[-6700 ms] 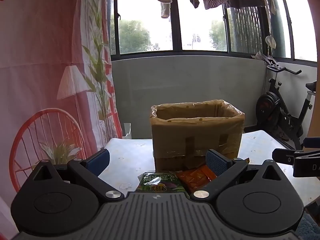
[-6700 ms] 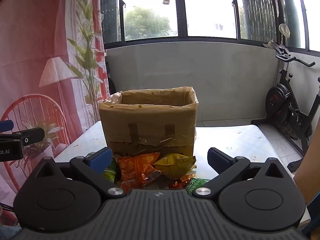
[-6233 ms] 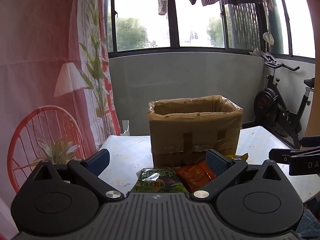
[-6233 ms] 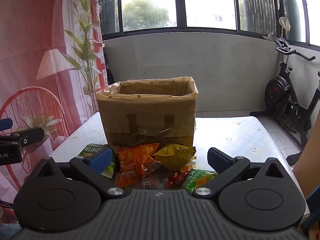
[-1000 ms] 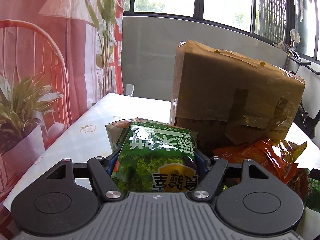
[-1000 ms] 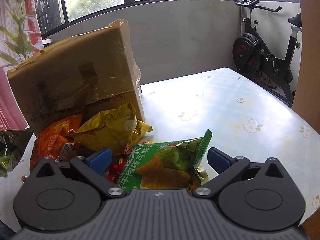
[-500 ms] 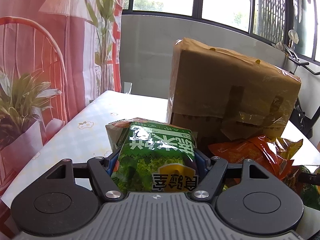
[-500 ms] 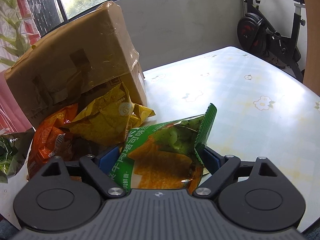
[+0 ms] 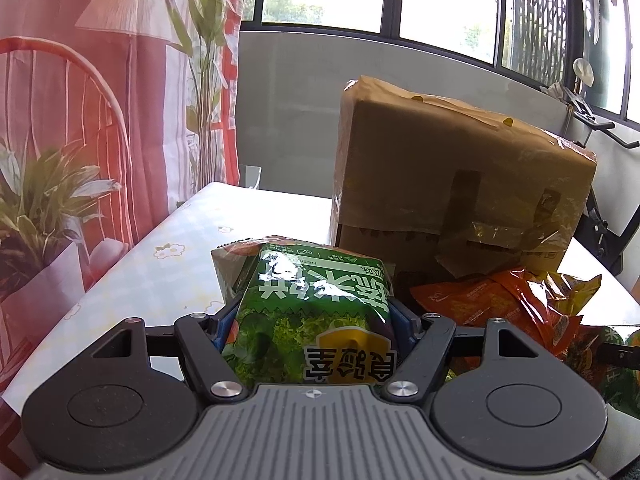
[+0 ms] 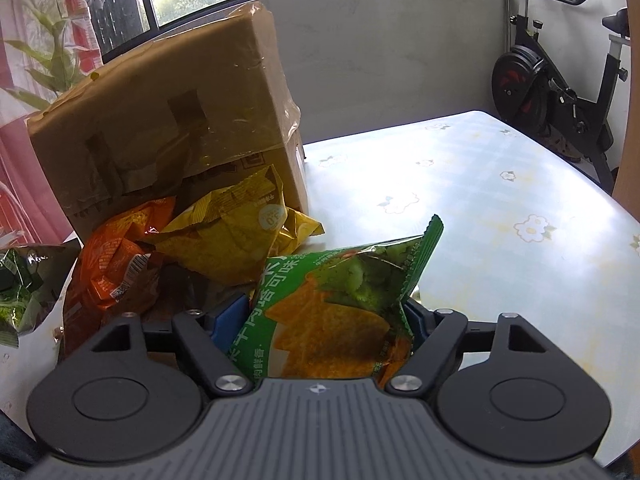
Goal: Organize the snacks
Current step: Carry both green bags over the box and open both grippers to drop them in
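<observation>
My left gripper (image 9: 312, 324) is shut on a dark green snack bag (image 9: 316, 292), which stands upright between its blue pads; the same bag shows at the left edge of the right wrist view (image 10: 20, 292). My right gripper (image 10: 322, 314) has its jaws closing on a light green chip bag (image 10: 340, 280). The pads press its sides, and the bag is crumpled with one corner sticking up. An orange bag (image 10: 116, 268) and a yellow bag (image 10: 232, 232) lie in front of the taped cardboard box (image 10: 168, 128), which stands just behind the bags (image 9: 452, 168).
The table (image 10: 480, 200) has a pale flowered cloth, with bare surface to the right of the box and to its left (image 9: 168, 264). An exercise bike (image 10: 552, 92) stands past the table's far right edge. A red curtain hangs on the left.
The right jaws have come in from wide open onto the light green chip bag, which has buckled and risen between them. The left gripper and its bag have not moved.
</observation>
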